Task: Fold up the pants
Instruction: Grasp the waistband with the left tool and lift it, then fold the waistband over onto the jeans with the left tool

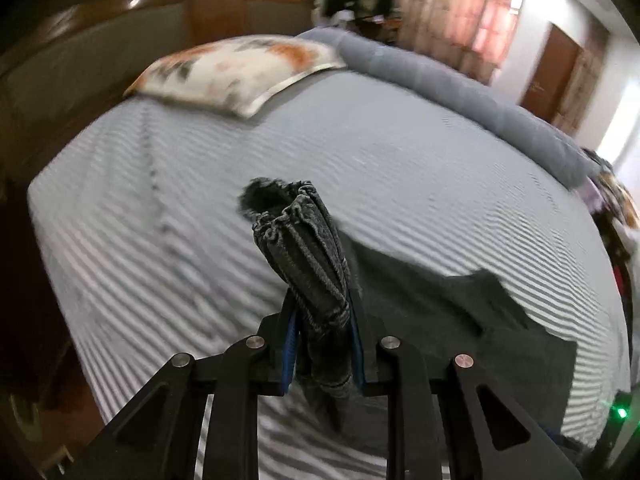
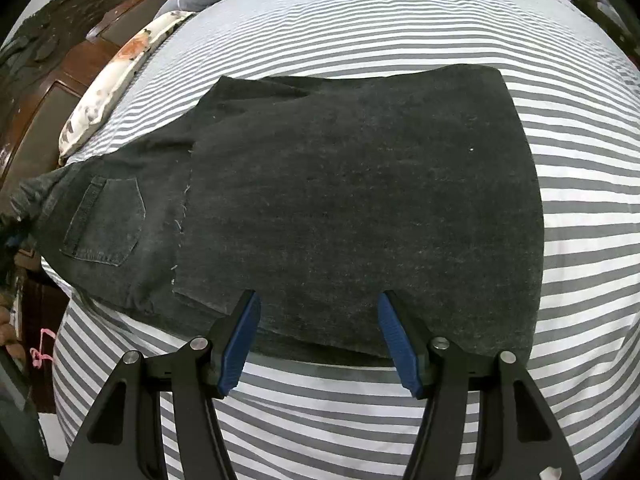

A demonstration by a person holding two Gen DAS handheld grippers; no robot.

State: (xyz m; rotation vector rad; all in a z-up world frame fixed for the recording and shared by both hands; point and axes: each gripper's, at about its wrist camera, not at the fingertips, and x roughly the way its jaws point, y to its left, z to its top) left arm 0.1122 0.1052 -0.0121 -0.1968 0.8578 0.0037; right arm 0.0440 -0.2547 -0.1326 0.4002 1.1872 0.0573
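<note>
Dark grey denim pants (image 2: 360, 200) lie on a striped bed, the legs folded back over the seat; a back pocket (image 2: 106, 224) shows at the left. In the left wrist view my left gripper (image 1: 324, 316) is shut on a bunched end of the pants (image 1: 308, 256), the gathered waistband sticking up past the fingers. The rest of the pants (image 1: 472, 340) trails down to the bed at the lower right. My right gripper (image 2: 318, 300) hangs open just above the near edge of the folded pants, with only flat cloth below its blue pads (image 2: 240, 344).
The grey-and-white striped sheet (image 2: 360, 16) covers the bed (image 1: 240, 184). A floral pillow (image 1: 240, 68) and a rolled grey blanket (image 1: 460, 92) lie at the far side. A dark wooden headboard (image 2: 60, 60) stands at the left.
</note>
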